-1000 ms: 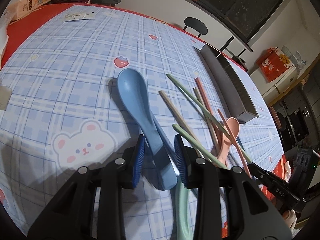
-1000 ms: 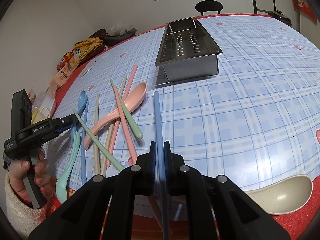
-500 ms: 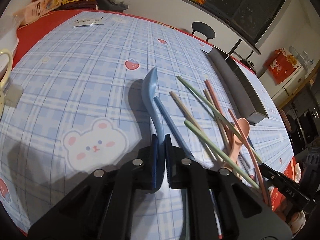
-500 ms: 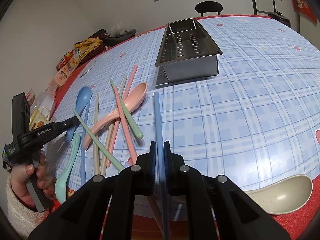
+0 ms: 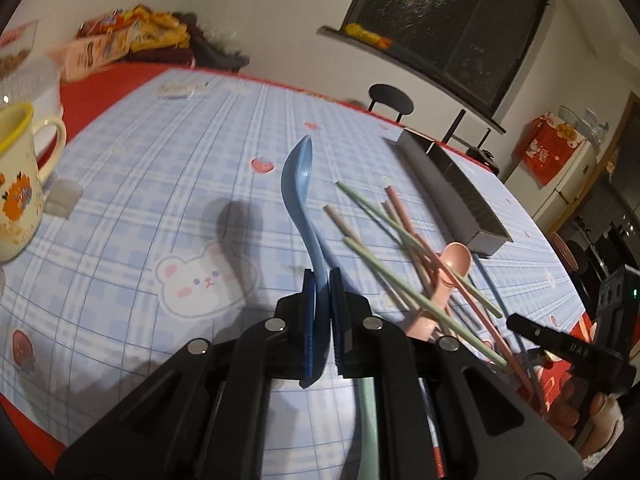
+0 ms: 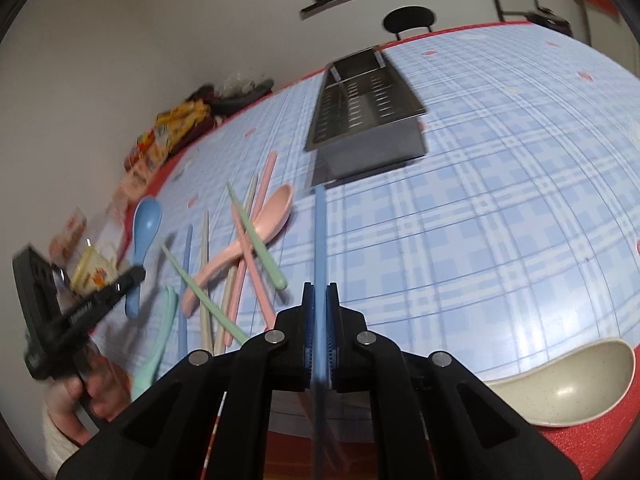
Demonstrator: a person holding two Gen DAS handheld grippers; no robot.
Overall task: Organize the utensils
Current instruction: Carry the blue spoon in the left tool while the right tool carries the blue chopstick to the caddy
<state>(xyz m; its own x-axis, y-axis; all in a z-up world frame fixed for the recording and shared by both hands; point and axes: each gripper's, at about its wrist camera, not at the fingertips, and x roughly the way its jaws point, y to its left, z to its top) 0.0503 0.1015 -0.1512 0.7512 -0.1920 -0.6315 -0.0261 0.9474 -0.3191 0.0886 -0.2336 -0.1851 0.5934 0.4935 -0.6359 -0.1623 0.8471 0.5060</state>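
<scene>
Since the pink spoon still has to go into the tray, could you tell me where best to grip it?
Grip the pink spoon by its handle end nearest the camera, coming from above with the fingers across the handle. Green and pink chopsticks cross the neck, so the middle is blocked, and the bowl looks too wide and shallow for a sure pinch.

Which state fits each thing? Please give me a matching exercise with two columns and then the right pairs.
Things:
1. blue spoon
2. blue chopstick
3. pink spoon
4. beige spoon

States:
A. lies under crossed chopsticks
B. held by the left hand-held gripper
C. lies alone at the table edge
D. held by the right hand-held gripper

Pairs: 1-B, 2-D, 3-A, 4-C
</scene>
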